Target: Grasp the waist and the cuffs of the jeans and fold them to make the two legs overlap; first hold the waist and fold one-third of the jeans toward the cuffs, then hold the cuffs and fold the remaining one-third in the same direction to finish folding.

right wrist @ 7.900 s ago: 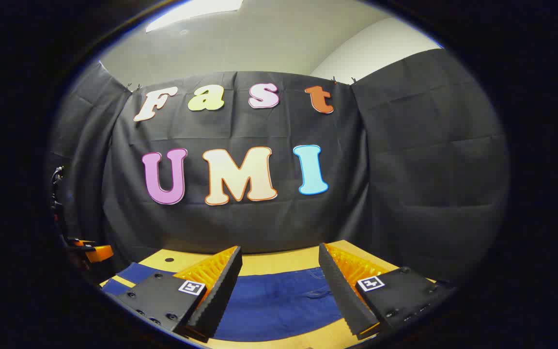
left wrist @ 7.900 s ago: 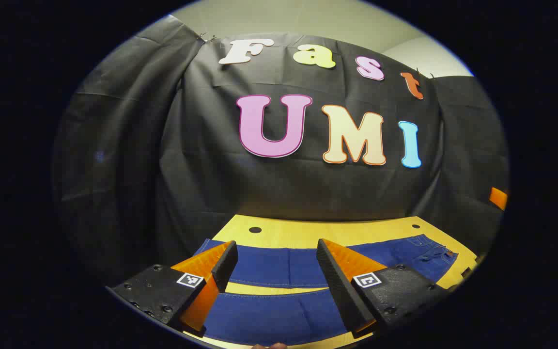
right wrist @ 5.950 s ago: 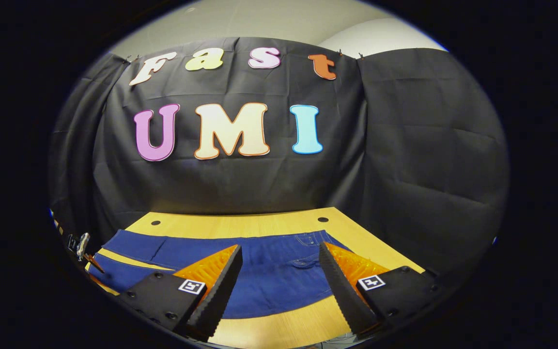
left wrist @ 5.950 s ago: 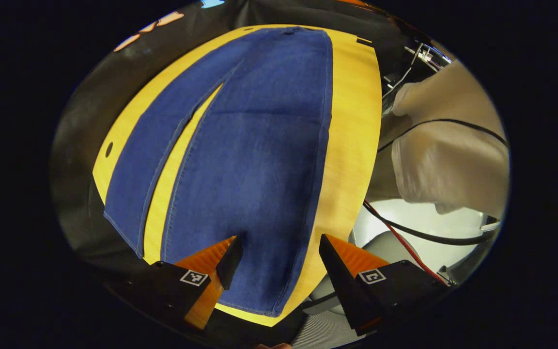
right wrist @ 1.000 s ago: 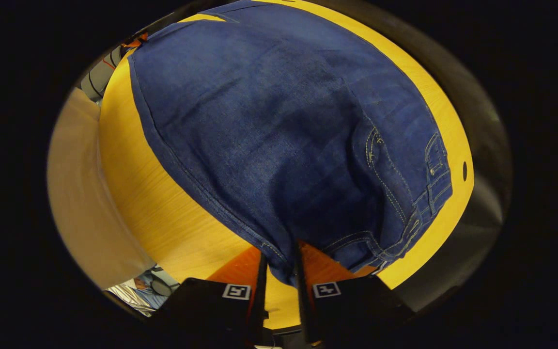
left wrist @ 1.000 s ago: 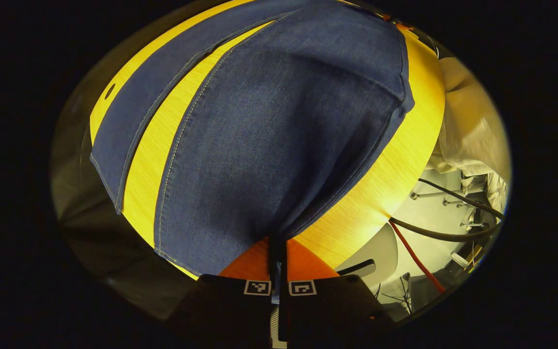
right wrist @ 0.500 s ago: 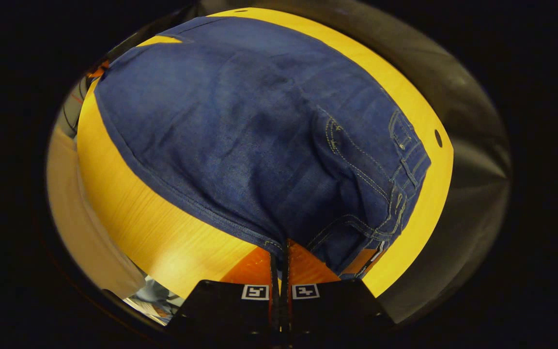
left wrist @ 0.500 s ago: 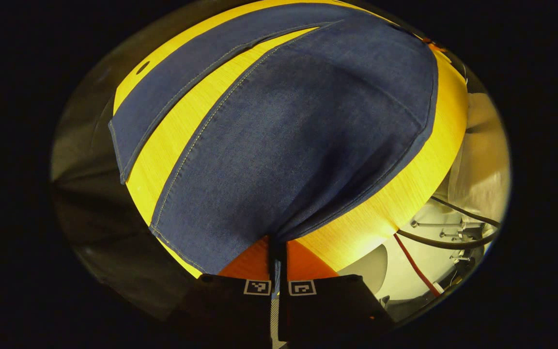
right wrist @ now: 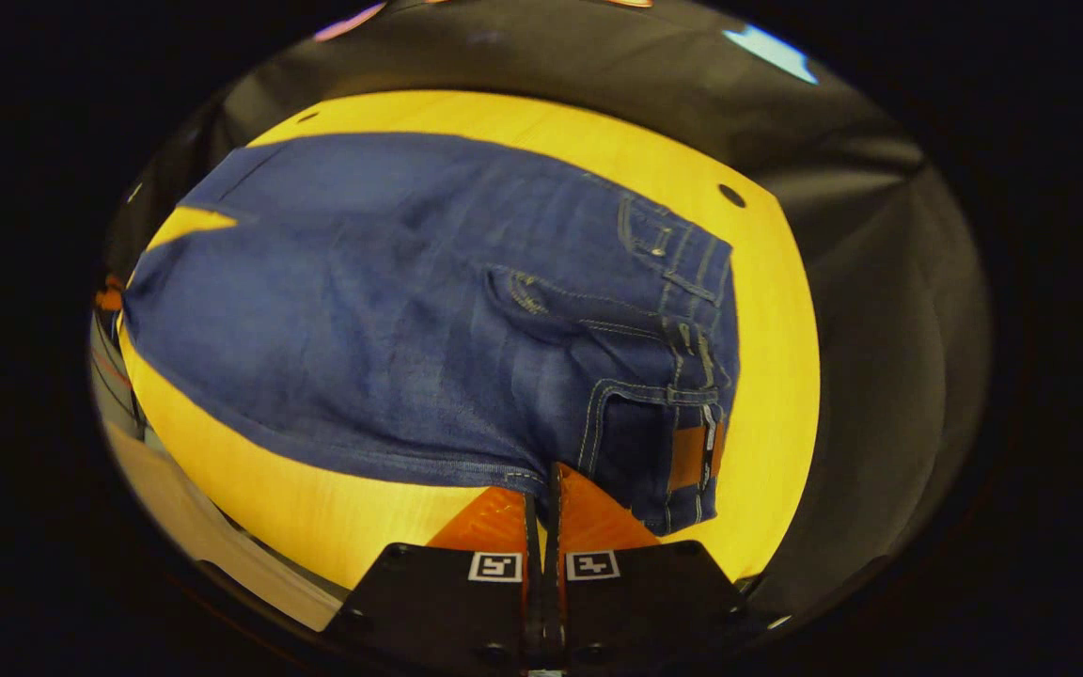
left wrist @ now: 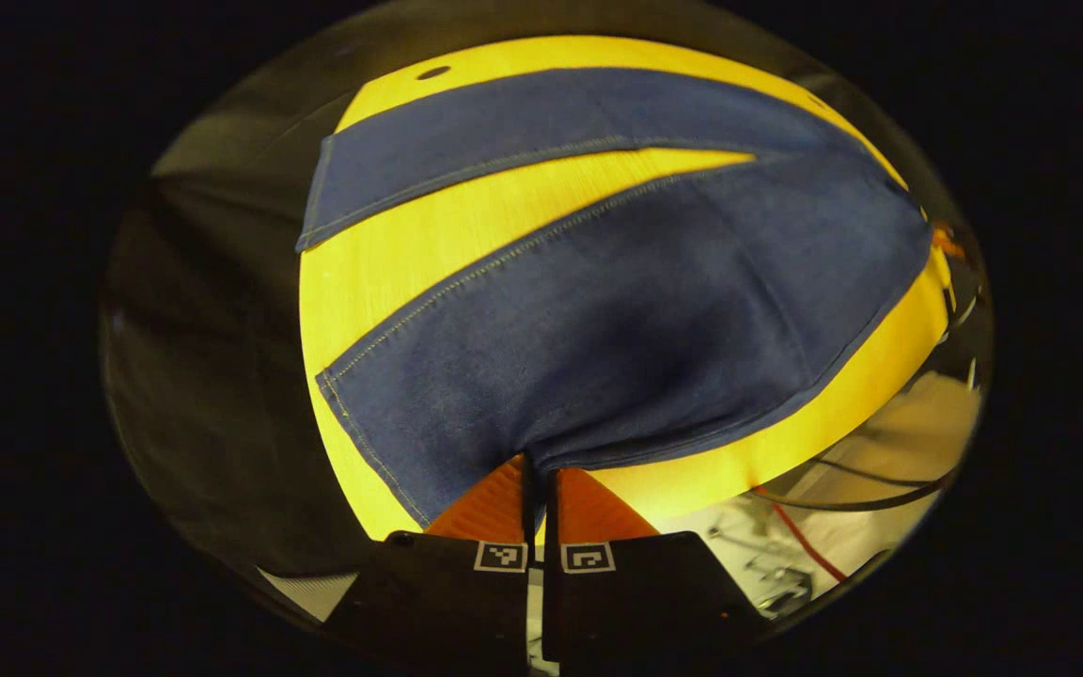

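Now both tools, left tool [left wrist: 536, 463] and right tool [right wrist: 549, 475], pinch the blue jeans' [right wrist: 429, 310] near edge.

Left claw [left wrist: 536, 470] pinches the near jeans [left wrist: 617, 310] leg's edge; table [left wrist: 429, 244] beneath.

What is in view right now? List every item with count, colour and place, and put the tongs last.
jeans: one pair, dark blue, spread on the table, legs apart; waist end in the right gripper view.
table: one, yellow wood, under the jeans, small dark holes near its far edge.
cables: a few, red and black, beyond the table's near edge in the left gripper view.
left tongs: one, closed on the near leg's edge close to the cuff.
right tongs: one, closed on the jeans' near edge close to the waist.
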Available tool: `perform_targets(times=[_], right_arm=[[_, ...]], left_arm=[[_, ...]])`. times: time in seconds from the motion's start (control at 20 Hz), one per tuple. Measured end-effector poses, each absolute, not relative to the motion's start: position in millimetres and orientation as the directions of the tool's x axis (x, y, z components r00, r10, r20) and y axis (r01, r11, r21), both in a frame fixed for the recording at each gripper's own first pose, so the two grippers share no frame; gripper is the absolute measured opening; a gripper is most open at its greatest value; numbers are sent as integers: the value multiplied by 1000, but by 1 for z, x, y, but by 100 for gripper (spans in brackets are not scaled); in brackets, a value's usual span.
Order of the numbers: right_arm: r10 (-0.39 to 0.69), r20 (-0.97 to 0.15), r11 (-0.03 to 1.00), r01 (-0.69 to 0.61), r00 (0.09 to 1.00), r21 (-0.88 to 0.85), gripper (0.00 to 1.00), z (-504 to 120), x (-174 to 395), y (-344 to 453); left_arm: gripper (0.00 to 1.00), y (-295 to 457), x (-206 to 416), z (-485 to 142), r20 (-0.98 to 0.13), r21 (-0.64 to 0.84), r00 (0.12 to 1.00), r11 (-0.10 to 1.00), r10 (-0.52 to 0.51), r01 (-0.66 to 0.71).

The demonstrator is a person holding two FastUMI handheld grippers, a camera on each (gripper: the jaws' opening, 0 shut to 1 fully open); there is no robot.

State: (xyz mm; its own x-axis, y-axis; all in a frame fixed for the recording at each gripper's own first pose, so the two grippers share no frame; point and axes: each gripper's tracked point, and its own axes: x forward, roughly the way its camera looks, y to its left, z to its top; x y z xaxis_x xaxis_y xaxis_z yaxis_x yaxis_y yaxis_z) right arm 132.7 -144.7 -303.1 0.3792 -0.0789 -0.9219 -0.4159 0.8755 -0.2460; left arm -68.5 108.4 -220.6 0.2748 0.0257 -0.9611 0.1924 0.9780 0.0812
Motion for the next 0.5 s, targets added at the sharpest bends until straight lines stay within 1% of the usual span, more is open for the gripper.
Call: perform_targets(times=[0.05,0.1,0.15,0.2,0.25,0.4,0.45,0.5], right_arm=[[-75,-915,893,-383,395,-238,5,-296,135,-143],[-68,-907,907,-354,416,-230,3,-289,140,-140],[-64,-899,918,-327,434,-223,3,-281,144,-138],[-67,-890,926,-305,451,-224,0,-271,150,-136],[-64,-882,930,-294,466,-223,3,-261,155,-131],[-57,-845,947,-240,532,-215,3,-229,182,-116],[-50,-830,955,-217,556,-203,0,-215,194,-109],[-41,-819,962,-199,572,-188,3,-203,207,-101]], left_arm=[[0,106,-60,-215,-955,39,297,986,-10,159],[0,108,-54,-211,-947,5,318,991,-37,130],[0,110,-46,-204,-939,-17,339,994,-52,107],[0,112,-40,-197,-931,-31,359,996,-61,88],[0,114,-33,-189,-924,-36,376,996,-63,76],[0,116,-19,-153,-908,-35,413,996,-64,76],[0,117,-12,-144,-908,-24,416,996,-58,85],[0,121,-2,-135,-907,-3,420,996,-42,93]])
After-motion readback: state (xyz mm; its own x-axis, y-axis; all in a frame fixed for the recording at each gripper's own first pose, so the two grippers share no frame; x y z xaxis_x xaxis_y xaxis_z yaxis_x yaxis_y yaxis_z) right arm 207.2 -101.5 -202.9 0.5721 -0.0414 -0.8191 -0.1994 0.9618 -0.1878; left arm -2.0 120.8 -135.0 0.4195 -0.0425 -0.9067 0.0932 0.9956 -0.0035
